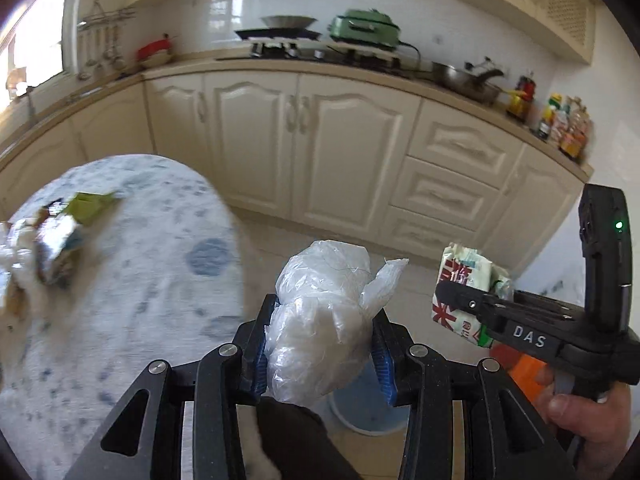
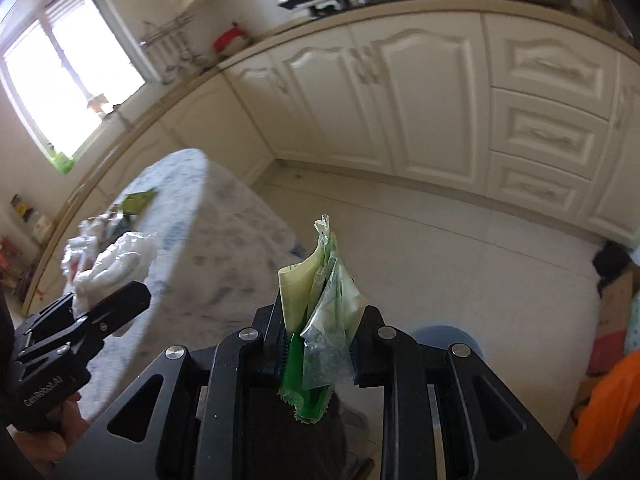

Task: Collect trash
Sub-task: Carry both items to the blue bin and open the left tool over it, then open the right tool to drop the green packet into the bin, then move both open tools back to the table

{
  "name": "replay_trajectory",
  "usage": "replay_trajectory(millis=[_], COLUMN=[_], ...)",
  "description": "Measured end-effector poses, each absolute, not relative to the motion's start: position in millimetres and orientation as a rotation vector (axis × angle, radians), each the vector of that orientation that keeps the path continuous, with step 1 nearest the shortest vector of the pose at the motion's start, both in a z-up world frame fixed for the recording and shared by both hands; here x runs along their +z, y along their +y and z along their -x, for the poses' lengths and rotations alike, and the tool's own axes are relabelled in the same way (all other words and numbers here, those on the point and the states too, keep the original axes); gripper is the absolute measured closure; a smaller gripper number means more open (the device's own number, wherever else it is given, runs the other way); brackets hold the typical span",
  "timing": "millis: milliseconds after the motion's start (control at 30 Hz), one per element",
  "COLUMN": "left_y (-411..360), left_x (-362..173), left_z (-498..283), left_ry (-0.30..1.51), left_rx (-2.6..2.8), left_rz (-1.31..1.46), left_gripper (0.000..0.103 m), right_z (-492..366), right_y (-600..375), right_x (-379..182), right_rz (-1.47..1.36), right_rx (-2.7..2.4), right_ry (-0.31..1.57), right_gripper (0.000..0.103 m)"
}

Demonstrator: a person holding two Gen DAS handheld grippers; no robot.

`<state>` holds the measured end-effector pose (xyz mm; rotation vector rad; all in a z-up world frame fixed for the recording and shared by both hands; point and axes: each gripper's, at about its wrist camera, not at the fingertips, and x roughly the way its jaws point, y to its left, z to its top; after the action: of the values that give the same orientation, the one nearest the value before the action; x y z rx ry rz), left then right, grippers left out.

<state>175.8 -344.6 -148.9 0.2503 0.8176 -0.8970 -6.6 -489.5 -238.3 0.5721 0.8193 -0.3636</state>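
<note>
In the left wrist view my left gripper (image 1: 324,320) is shut on a crumpled clear plastic bag (image 1: 324,276), which its blue pads squeeze from both sides. To the right, my right gripper (image 1: 452,292) is shut on a printed snack wrapper (image 1: 460,268). In the right wrist view that green wrapper (image 2: 320,272) stands up between the jaws of the right gripper (image 2: 322,320). The left gripper (image 2: 132,296) with the plastic bag (image 2: 120,256) shows at the left. Both grippers hang over the floor beside the table (image 1: 140,300). More trash (image 1: 48,240) lies on the table.
A round blue container (image 1: 360,412) stands on the floor just under the grippers and shows again in the right wrist view (image 2: 444,336). An orange bag (image 2: 612,400) lies at the right. Cream kitchen cabinets (image 1: 300,140) run along the back, with tiled floor (image 2: 440,248) between.
</note>
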Motion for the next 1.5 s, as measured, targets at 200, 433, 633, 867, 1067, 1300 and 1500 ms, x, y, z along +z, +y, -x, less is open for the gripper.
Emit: replay_trajectory(millis=[200, 433, 633, 867, 1067, 1300, 1500], left_y=[-421.8, -485.5, -508.8, -498.1, -460.6, -377.9, -280.0], left_x=[-213.5, -302.3, -340.9, -319.3, -270.8, -176.4, -118.6], left_z=[-169.8, -210.5, -235.0, -216.1, -170.4, -137.6, -137.0], left_ry=[0.98, 1.142, 1.204, 1.145, 1.033, 0.818, 0.694], left_rx=[-1.004, -1.02, -0.957, -0.893, -0.903, -0.887, -0.748], left_rz=[-0.351, -0.448, -0.507, -0.537, -0.513, -0.4, -0.279], left_gripper=[0.064, 0.062, 0.02, 0.006, 0.006, 0.001, 0.001], right_z=[45.1, 48.1, 53.5, 63.8, 68.3, 54.0, 10.7], right_y=[-546.1, -568.2, -580.4, -587.5, -582.4, -558.0, -499.4], right_x=[-310.1, -366.7, -396.9, -400.8, -369.8, -281.6, -206.7], right_rz=[-0.697, -0.775, -0.822, -0.822, -0.833, -0.759, -0.629], right_rx=[-0.504, -0.537, -0.589, -0.665, -0.685, -0.64, -0.497], right_ry=[0.935, 1.043, 1.094, 1.086, 1.034, 0.876, 0.766], right_gripper=[0.08, 0.077, 0.058, 0.0, 0.0, 0.0, 0.0])
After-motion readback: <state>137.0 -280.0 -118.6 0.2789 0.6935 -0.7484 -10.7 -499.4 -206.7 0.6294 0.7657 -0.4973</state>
